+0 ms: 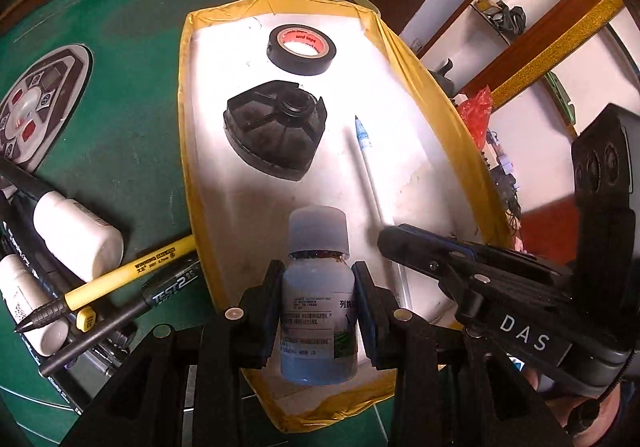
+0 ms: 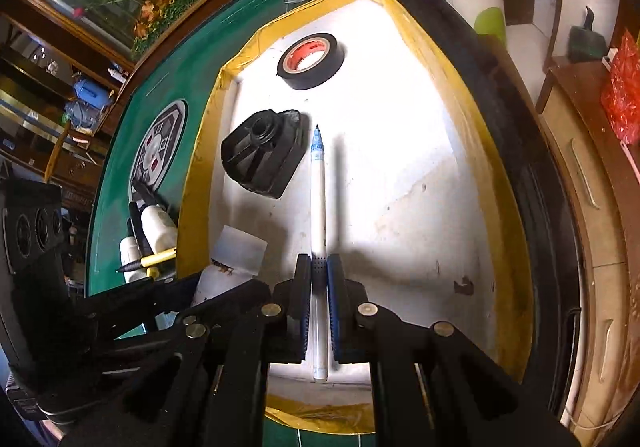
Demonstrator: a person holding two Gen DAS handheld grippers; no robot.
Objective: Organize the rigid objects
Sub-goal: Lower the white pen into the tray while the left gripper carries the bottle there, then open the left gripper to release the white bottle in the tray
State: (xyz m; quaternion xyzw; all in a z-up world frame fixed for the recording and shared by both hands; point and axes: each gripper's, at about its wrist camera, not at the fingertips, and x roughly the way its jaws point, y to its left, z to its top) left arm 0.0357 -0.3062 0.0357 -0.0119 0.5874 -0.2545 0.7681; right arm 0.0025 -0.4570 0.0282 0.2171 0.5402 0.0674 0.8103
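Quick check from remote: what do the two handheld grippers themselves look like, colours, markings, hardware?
Both the left gripper and right gripper are matte black linkage frames with round silver pivot pins and blue ribbed finger pads. The right gripper's body carries white "DAS" lettering and a black block with three round recesses. No cables or sleeves visible.

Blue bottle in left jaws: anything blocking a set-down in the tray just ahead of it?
Nothing visible. The translucent blue plastic bottle has bare white tray floor ahead; the black plastic cap-like part lies farther in, the white pen off to the right.
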